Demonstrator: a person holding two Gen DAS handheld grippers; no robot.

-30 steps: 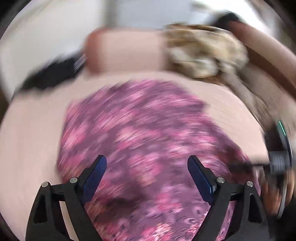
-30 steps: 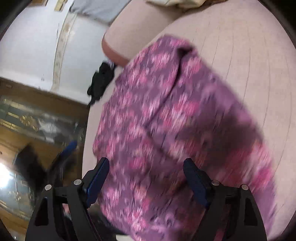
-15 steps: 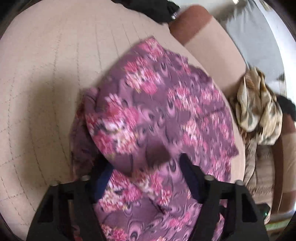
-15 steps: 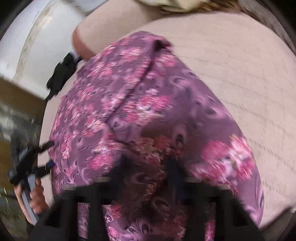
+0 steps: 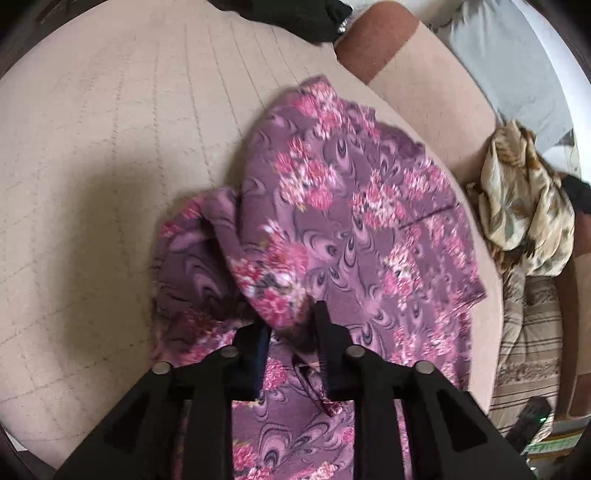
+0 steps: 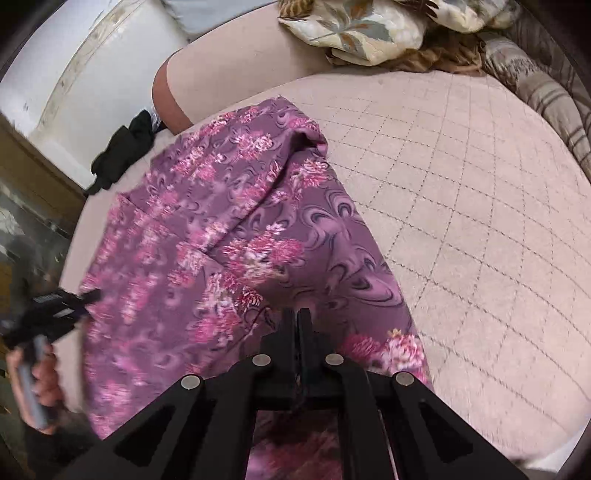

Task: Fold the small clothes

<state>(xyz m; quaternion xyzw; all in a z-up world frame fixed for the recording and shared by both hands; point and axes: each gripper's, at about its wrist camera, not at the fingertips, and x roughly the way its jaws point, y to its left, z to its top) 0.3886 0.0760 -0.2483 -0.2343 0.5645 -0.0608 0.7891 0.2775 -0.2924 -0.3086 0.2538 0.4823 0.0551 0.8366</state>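
A purple floral garment lies rumpled on the beige quilted sofa cushion, with one side folded over itself. My left gripper points down at its near part. Its jaws are closing with a raised fold of the cloth between the fingers, and the left blue pad still shows bare. In the right wrist view my right gripper is shut, pinching the garment at its near edge. The left gripper and the hand holding it show at the garment's left side.
A crumpled cream leaf-print cloth lies by the sofa back. A black item sits near the brown armrest. A striped blanket is at the right. Bare quilted cushion stretches beside the garment.
The left gripper swung down onto the garment and its jaws narrowed around a fold. The right gripper's jaws went from wide open to shut on the garment's near edge.
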